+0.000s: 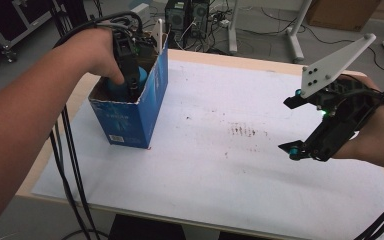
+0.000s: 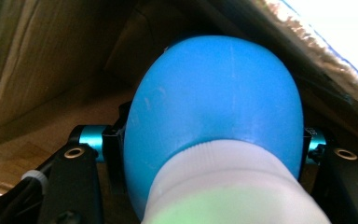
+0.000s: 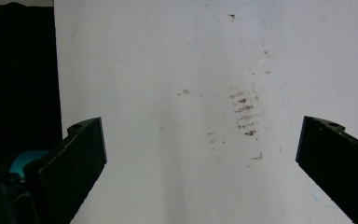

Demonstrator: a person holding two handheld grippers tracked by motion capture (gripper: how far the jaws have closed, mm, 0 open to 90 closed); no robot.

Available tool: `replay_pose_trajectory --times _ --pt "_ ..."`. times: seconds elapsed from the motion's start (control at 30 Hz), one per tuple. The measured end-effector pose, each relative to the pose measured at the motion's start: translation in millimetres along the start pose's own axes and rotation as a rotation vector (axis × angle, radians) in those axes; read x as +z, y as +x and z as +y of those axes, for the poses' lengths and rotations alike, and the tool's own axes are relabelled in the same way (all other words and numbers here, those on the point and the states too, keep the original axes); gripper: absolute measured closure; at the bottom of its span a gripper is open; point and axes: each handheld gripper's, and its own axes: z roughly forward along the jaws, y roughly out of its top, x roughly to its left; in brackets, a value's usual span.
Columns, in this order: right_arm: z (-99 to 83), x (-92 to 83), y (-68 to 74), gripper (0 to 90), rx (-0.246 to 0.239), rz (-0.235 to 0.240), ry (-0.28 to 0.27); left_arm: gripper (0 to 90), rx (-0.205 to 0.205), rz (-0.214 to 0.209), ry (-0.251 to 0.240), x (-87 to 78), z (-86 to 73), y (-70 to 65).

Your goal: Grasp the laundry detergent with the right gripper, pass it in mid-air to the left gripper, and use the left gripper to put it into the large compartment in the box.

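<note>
Blue bottle pinched by left hand-held gripper inside blue box, right hand-held gripper spread above table

A pale wood-edged desk is carrying a white sheet that is covering nearly all of its top, leaving bare wood showing along the left and far edges. An open blue cardboard box is standing upright on the sheet's far left part. Brownish smudges are marking the sheet near its middle.
</note>
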Motion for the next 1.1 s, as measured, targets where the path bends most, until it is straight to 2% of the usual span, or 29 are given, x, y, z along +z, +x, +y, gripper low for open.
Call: replay_pose_trajectory --times 0.1,0.23,0.27,0.43,0.57,0.63,0.77,0.97,1.1 --pt "-1.1 -0.2 0.3 0.6 0.003 -0.002 0.002 35.3 -0.012 -0.009 -0.02 -2.3 -0.5 1.7" --pt "-1.6 -0.7 0.7 0.6 0.004 -0.003 0.006 31.8 -0.023 -0.021 -0.017 -5.0 -1.2 2.6" --pt "-1.8 -0.4 1.3 0.6 0.003 -0.005 0.009 31.8 -0.029 -0.036 -0.019 -7.7 -1.8 3.0" --pt "-1.6 0.0 2.4 0.6 0.0 -0.007 0.011 29.5 -0.032 -0.041 -0.016 -14.5 -2.8 3.0" --pt "-2.2 -1.2 2.0 0.6 0.002 -0.006 0.004 28.6 -0.04 -0.041 -0.018 -25.4 -3.9 2.7" --pt "-2.9 -2.5 1.2 0.6 0.003 -0.002 0.005 24.1 -0.052 -0.061 -0.015 -28.5 -4.3 3.6" --pt "-3.7 -6.2 -0.3 0.6 0.01 -0.004 0.0 24.0 -0.063 -0.068 -0.026 -37.7 -4.3 4.4" --pt "-2.4 -13.0 -2.2 0.6 0.002 -0.007 0.008 22.0 -0.073 -0.058 -0.022 -53.1 -4.0 1.6" --pt "-2.0 -16.0 -5.4 0.6 0.002 -0.001 0.022 20.2 -0.058 -0.046 -0.019 -66.6 -3.0 -4.7"
